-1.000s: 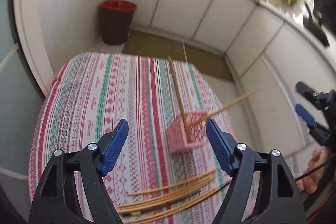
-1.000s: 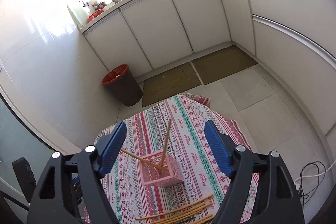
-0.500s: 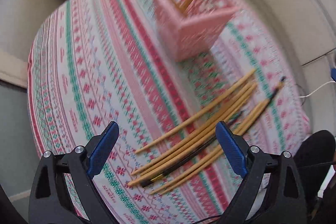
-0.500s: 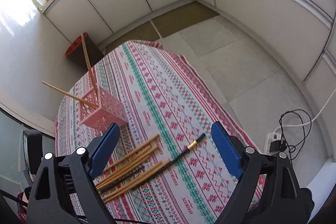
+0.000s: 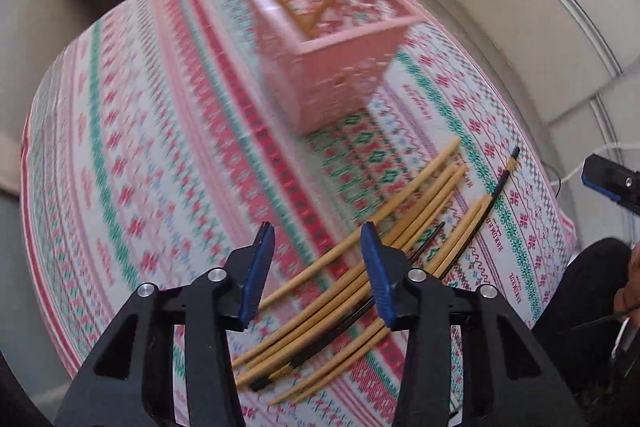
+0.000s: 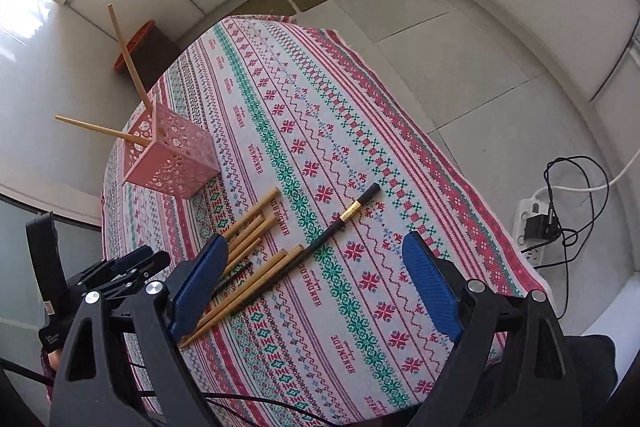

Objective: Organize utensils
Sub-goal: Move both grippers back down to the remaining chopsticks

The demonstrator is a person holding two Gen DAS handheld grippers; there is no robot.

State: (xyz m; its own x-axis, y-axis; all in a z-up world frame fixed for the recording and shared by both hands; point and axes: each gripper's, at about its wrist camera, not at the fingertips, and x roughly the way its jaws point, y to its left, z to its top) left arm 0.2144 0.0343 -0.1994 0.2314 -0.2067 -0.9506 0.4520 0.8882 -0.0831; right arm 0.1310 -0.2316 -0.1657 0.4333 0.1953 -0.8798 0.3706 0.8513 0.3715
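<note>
A pink perforated holder (image 5: 336, 55) (image 6: 172, 155) stands on the patterned tablecloth with two bamboo chopsticks (image 6: 128, 63) sticking out. Several loose bamboo chopsticks (image 5: 384, 239) (image 6: 248, 227) and a black chopstick with a gold band (image 6: 344, 219) lie in a bundle on the cloth. My left gripper (image 5: 318, 271) is open, lowered over the near end of the bundle with a bamboo chopstick between its fingers, nothing gripped. My right gripper (image 6: 312, 287) is wide open and empty above the cloth, right of the bundle.
The round table (image 6: 400, 131) has a drop to tiled floor on its far and right sides. A dark bin with a red rim (image 6: 148, 47) stands by the cabinets. A power strip with cables (image 6: 540, 227) lies on the floor at right.
My left gripper has dropped closer to the chopstick bundle and its fingers have narrowed around it. My right gripper has tilted down and moved a little nearer the table.
</note>
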